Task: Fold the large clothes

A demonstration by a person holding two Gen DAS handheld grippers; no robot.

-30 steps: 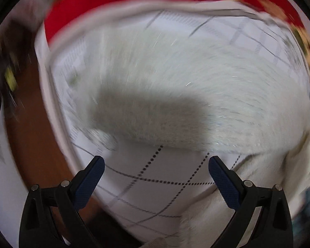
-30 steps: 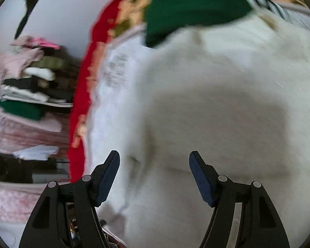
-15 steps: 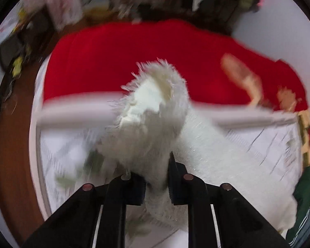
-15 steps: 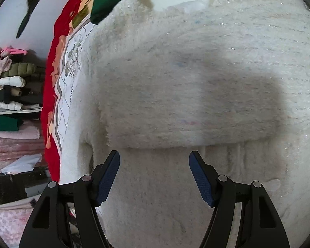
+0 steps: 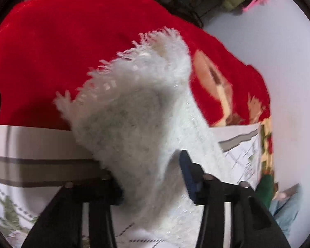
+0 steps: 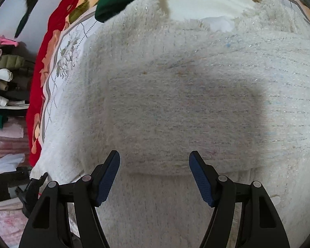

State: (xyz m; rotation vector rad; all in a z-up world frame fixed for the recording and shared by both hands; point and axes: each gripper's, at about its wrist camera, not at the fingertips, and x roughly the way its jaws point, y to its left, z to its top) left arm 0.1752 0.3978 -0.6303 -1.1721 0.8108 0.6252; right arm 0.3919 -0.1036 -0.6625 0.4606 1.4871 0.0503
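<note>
Left wrist: left gripper (image 5: 153, 179) clamps sweater (image 5: 138, 113) cuff.

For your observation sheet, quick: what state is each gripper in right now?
Left gripper: closed on the fringed end of the white fuzzy garment.
Right gripper: open, holding nothing, over the same garment.

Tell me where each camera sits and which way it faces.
Left wrist: behind the left hand-held gripper, looking over a lifted fringed end of the white sweater toward the red blanket.
Right wrist: behind the open right hand-held gripper, looking down at the sweater.
Both show the sweater and blanket.
</note>
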